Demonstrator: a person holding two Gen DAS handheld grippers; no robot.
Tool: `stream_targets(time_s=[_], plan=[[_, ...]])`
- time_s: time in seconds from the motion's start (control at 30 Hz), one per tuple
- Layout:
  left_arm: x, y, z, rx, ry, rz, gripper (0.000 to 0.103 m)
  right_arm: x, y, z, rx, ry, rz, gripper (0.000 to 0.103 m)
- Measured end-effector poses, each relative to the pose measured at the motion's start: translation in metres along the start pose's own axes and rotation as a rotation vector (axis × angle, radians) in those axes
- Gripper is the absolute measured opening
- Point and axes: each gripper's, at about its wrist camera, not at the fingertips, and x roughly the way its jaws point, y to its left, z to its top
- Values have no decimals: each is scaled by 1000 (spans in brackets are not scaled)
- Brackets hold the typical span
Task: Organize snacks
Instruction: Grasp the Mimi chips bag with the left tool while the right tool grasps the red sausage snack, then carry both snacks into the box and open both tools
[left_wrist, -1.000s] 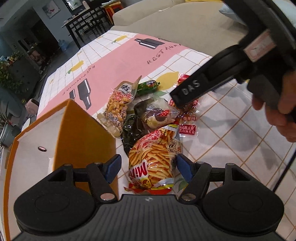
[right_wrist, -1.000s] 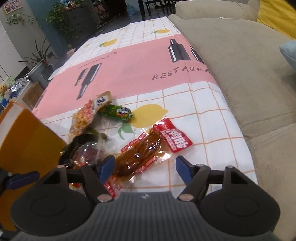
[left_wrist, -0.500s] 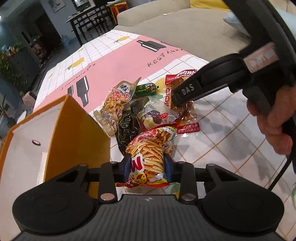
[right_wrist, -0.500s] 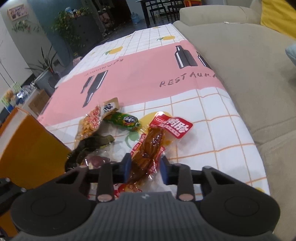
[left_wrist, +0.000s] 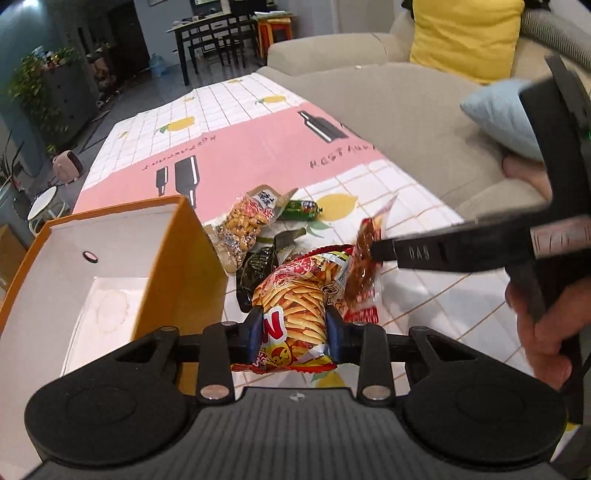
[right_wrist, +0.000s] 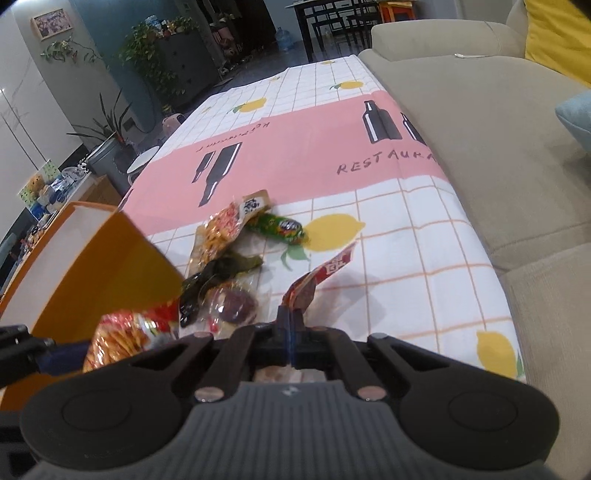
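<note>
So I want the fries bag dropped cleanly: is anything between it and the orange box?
Nothing visible. The fries bag, pinched in the left gripper, hangs just right of the orange box; only the box's near wall stands between, and its open top shows bare white floor.

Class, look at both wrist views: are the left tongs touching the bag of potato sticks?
Touching. The left wrist view shows the left tongs with both pads pressed against the sides of the potato-stick bag.
</note>
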Motion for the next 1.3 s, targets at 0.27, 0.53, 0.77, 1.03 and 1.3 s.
stream_targets(time_s=[0.27,0.53,0.77,1.03,1.3], plan=[[-43,18,2,-67,-33,-23,37,-43,12,-7,-20,-35,8,0],[-88,42,2,-126,-45,-65,37,-103,28,-22,-49,-110,56,0],[-124,81,4,-167,-75,-35,37,-148,72,-14,-127,-191,175,0],[-134,141,6,-237,-68,39,37,-149,148,12,-288,-213,276,0],[-91,190,1,-267,30,76,37,-97,213,30,-413,-112,298,0]])
